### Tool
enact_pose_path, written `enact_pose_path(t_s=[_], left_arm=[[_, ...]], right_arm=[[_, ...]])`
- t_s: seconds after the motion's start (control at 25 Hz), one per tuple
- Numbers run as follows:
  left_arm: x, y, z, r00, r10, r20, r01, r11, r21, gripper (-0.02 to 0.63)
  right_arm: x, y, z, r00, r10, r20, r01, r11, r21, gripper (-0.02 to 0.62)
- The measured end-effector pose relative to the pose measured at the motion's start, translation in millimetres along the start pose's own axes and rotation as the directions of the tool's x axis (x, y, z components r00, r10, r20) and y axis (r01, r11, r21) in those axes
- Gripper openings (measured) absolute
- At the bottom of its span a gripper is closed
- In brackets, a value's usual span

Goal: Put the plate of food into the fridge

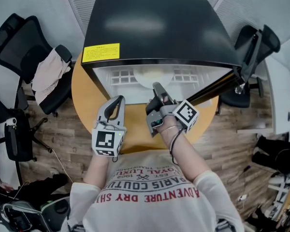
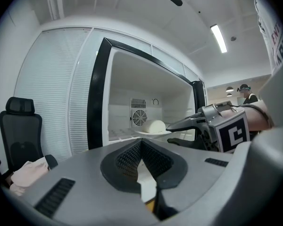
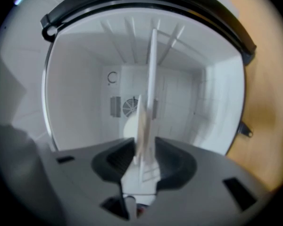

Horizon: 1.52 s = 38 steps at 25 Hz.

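Observation:
The black mini fridge (image 1: 154,28) stands open on a round wooden table (image 1: 84,98). A white plate (image 1: 153,75) with a pale mound of food (image 2: 155,125) rests on the fridge's white shelf. My right gripper (image 1: 157,88) reaches into the opening at the plate's near edge. In the right gripper view the plate's rim (image 3: 151,79) runs edge-on between the jaws of my right gripper (image 3: 144,149), which stand slightly apart around it. My left gripper (image 1: 118,101) hovers over the table just left of the opening, shut and empty; its tips (image 2: 141,142) meet.
The fridge door (image 1: 217,86) hangs open to the right. A black office chair (image 1: 19,37) draped with a pale cloth (image 1: 48,74) stands left of the table. Another chair (image 1: 258,45) is behind the door. Cables and gear lie on the wooden floor (image 1: 53,144).

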<state>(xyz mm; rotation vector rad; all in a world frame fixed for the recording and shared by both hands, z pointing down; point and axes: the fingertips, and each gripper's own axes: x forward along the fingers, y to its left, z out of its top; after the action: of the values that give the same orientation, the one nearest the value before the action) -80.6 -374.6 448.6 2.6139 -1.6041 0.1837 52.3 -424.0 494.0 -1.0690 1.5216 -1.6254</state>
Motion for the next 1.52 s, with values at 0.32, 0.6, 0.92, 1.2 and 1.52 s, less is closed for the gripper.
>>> enact_pose_path(t_s=[0.32,0.6,0.92,1.2,1.52], left_arm=[[-1,-1,-2,1.000,-0.003,-0.005,0.003,1.000,0.007,0.034],[-4,-2,-2,1.000,-0.003,-0.007,0.003,1.000,0.012,0.034],[-6,-12,3,1.000,-0.019,0.004,0.019,0.999,0.025,0.034],[-12,-18,3,1.000,-0.023,0.007,0.023,1.000,0.015,0.034],[-15,-31,-1,0.999,-0.041,0.000,0.041,0.999,0.031,0.034]], right_arm=[[8,-9,3,0.999,-0.037,0.019,0.039,0.993,-0.115,0.231],[11,-9,4,0.999,-0.039,0.008,0.040,0.987,-0.159,0.244],[-9,-7,0,1.000,-0.003,0.016,0.006,0.986,-0.168,0.242],[-35,-3,-8,1.000,0.017,-0.001,-0.017,0.980,-0.197,0.090],[-48,7,-6,0.999,0.031,-0.015,-0.033,0.741,-0.670,0.028]])
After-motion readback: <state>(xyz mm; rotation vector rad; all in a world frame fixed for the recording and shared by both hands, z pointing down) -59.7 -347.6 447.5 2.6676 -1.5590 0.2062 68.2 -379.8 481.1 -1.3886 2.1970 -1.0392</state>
